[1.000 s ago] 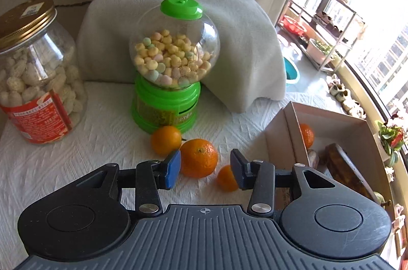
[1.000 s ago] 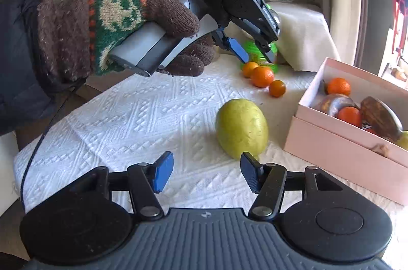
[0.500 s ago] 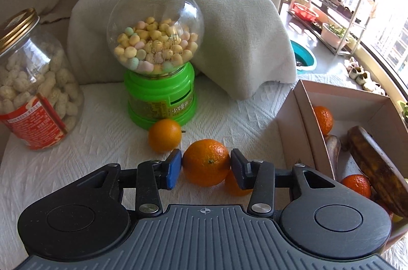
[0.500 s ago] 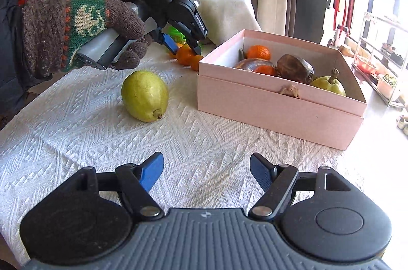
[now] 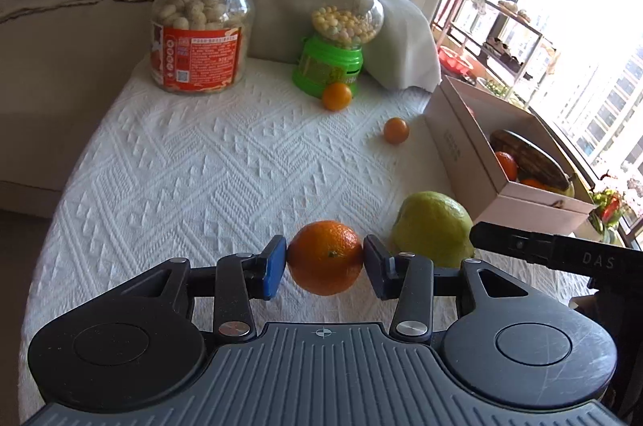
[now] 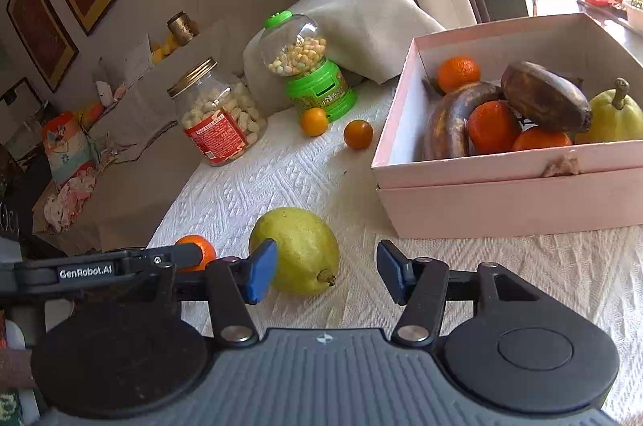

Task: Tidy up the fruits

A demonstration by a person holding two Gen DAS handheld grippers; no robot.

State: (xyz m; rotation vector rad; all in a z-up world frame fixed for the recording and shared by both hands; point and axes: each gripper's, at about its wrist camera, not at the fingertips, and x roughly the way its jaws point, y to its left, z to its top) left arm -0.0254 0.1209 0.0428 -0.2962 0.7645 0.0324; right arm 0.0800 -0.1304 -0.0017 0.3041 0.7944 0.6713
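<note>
My left claw (image 5: 325, 261) grips an orange (image 5: 324, 257) — right claw (image 6: 325, 271) closing, empty, beside the pear (image 6: 295, 255).

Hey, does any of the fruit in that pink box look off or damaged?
Yes. The two bananas in the pink box are dark brown nearly all over, badly overripe beside the bright oranges and the yellow-green pear. A torn, brownish scrap also clings to the box's front rim.
</note>
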